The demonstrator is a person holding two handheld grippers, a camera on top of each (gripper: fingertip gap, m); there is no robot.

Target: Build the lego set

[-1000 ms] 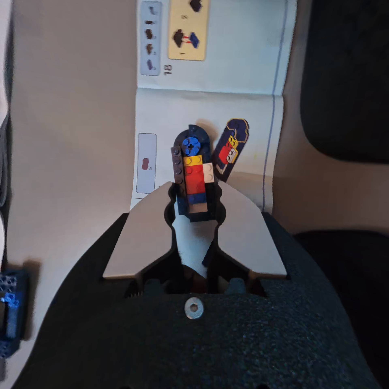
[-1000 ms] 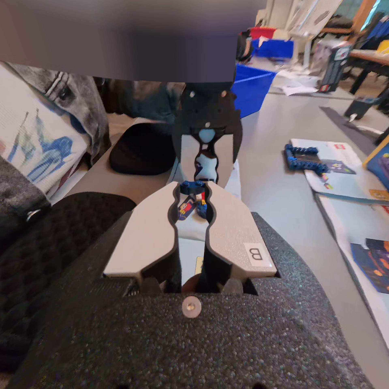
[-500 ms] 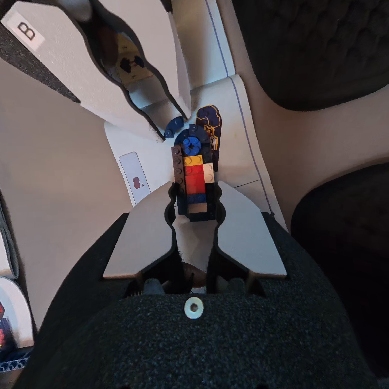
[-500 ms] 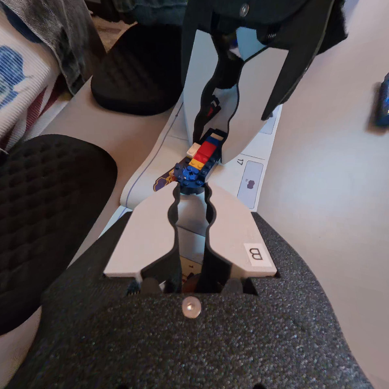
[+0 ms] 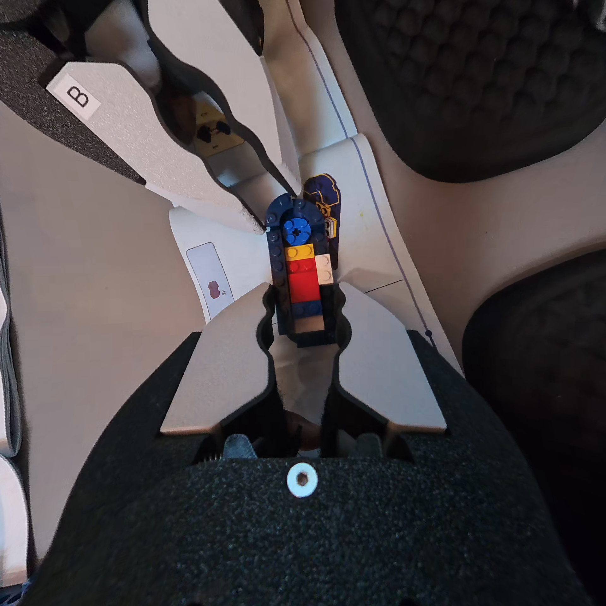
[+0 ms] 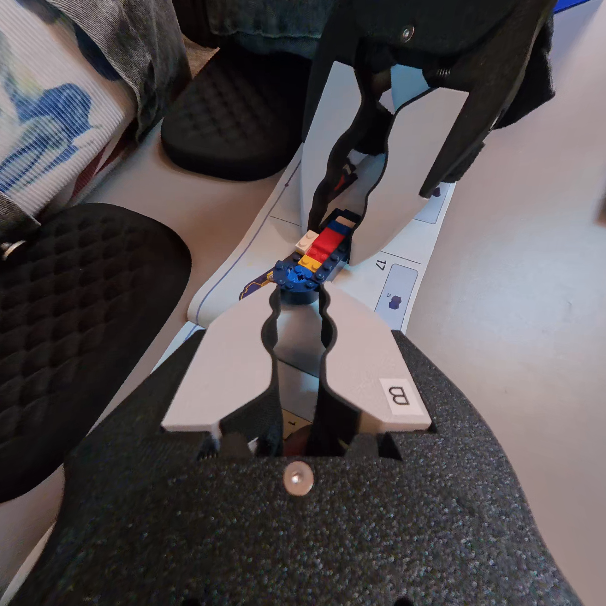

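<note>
Centrally, left gripper point(image 5: 303, 314) clamped on brick model point(image 5: 303, 278), right gripper point(image 6: 298, 292) gripping its round dark-blue end, booklet point(image 5: 229, 262) beneath, 2 black pads point(image 5: 475, 82) at right.

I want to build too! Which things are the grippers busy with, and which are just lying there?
In use: brick model, gripped by left gripper; dark blue curved brick at its round end, in right gripper; instruction booklet underneath.
Lying about: black pads; printed cloth.

Multicoloured brick model point(image 5: 303, 272) over booklet point(image 5: 229, 259)
</note>
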